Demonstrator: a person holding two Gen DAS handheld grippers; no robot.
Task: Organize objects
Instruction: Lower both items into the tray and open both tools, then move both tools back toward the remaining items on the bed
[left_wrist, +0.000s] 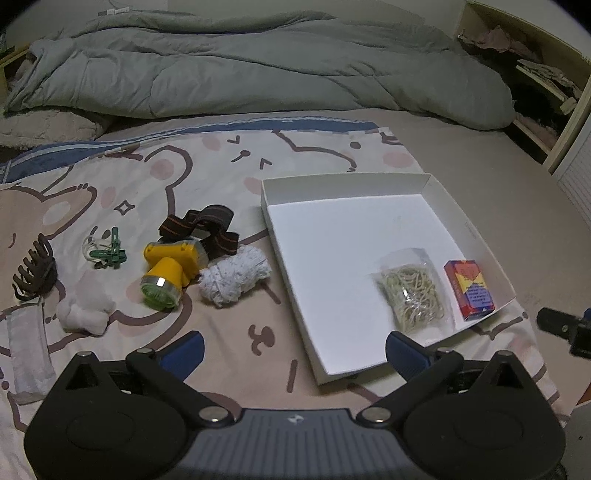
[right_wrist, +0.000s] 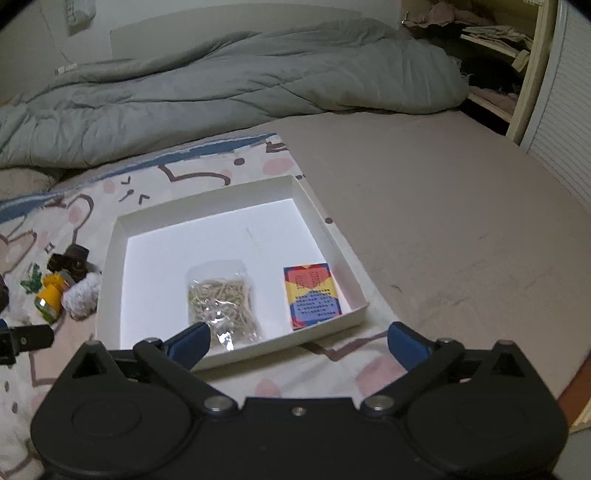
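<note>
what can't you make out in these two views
- Colourful small box: its print is too small and blurred to read in both views.
- Flat pale packet: cut off by the left edge and the left gripper body, left wrist view.
- Yellow headlamp and green clips: tiny and squeezed at the left edge, right wrist view.
- Shelf contents: too dark, left wrist view.

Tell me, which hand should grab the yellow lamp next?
Probably the left. Its open gripper looks toward the lamp, which lies loose on the blanket left of the box. The right gripper hangs by the box's near edge, with the lamp far off to its left.
</note>
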